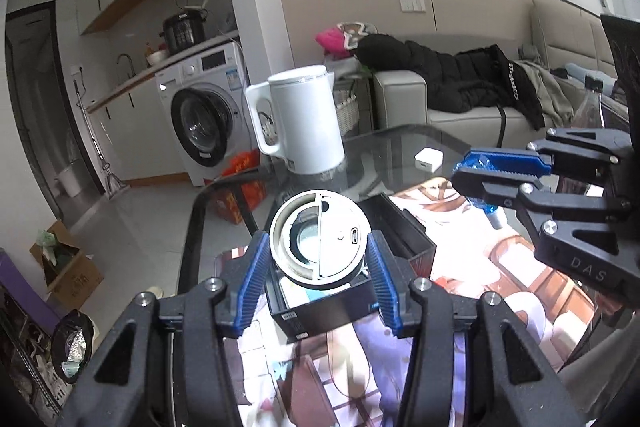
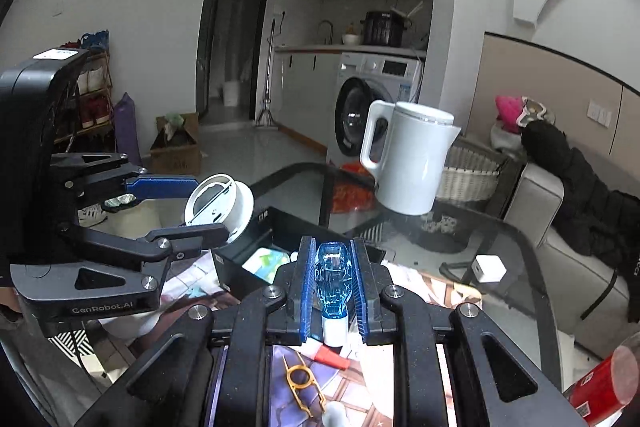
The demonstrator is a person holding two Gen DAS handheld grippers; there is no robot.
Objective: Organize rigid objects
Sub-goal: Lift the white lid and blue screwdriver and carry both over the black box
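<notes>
Round white plastic device with a split, half-open face (image 1: 319,238) sits pinched between the blue ribbed pads (image 1: 253,283) of the left gripper (image 1: 318,281), held up above an open black rectangular box (image 1: 404,227) on the table. Left jaws stand partly spread, both pads pressing the device's rim. Gripper points forward and somewhat downward, black linkage arms fanning back toward the camera.

Blue faceted translucent piece with a white cylindrical base (image 2: 333,285) is clamped upright between the narrow-set blue pads of the right gripper (image 2: 333,259); jaws nearly together, squeezing its sides. This gripper also tilts gently downward.

Device notes: circular, pale rim, one half recessed with a dark ring and glassy centre, the other half a flat white cover with a small slot.

Left wrist view: right gripper (image 1: 476,183) enters from the right edge, blue piece visible in side profile between its pads. It also shows a grey sofa (image 1: 404,95) draped with a black jacket (image 1: 452,75).

Right wrist view: left gripper (image 2: 208,205) enters from the left, the device (image 2: 219,207) seen edge-on as a short flanged drum. Only here: a gold-coloured metal clip tool (image 2: 303,385) and a small red cone (image 2: 332,359) on the patterned mat (image 2: 352,395) below, plus a red can (image 2: 604,383) at lower right.

Both views share a white electric kettle (image 1: 300,123) on the dark glass table (image 1: 400,147), a small white square charger (image 1: 429,159), and a front-loading washing machine (image 1: 208,123) behind.
</notes>
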